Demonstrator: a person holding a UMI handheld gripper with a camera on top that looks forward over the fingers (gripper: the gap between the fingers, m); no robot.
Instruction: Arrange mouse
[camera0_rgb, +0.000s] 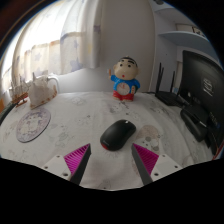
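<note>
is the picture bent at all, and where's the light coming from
Gripper view: strong fisheye bend, so the table edge curves; daylight glows through the curtain behind and washes it out; the mouse casts a soft shadow, sitting just ahead of the open gripper; the figurine is evenly lit.

Tool (113, 158) open, pink-padded fingers (78, 158) spread wide, angled down and forward.

- Soft daylight comes through the pale curtain (50, 45) behind the worktop (75, 120), leaving that area washed out and brightest.
- The worktop surface is evenly lit, moderately bright, without hard glare.
- A faint shadow lies under the mouse (118, 134).
- Strong fisheye distortion bends the worktop's far rim and the curtain into curves.
- The dark monitor (200, 85) sits in dimmer light; fine detail is soft throughout.
</note>
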